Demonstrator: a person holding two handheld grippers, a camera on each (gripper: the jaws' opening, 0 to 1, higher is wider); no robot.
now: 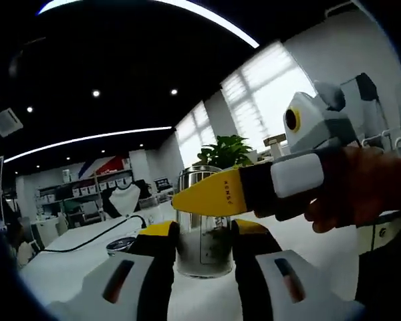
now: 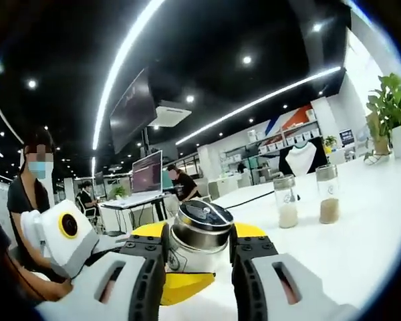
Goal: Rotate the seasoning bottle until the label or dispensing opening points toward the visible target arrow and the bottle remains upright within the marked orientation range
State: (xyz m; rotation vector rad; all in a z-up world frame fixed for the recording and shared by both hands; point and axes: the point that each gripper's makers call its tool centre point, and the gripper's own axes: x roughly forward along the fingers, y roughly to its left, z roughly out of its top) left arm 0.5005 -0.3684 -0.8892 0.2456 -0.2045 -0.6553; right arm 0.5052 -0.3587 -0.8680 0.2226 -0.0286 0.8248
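Working over the white table — bottle stands upright on it, near the edge closest to me. My left gripper has both black pads pressed on the lower glass body of the seasoning bottle, clamped. My right gripper is clamped higher up, jaws on either side of the bottle's steel cap, lid top with its dispensing opening visible between them. In the left gripper view the right gripper's yellow jaw tip crosses in front of the cap, my hand behind it. Two other spice jars stand well apart, further along the table. Black cable runs across the far side.
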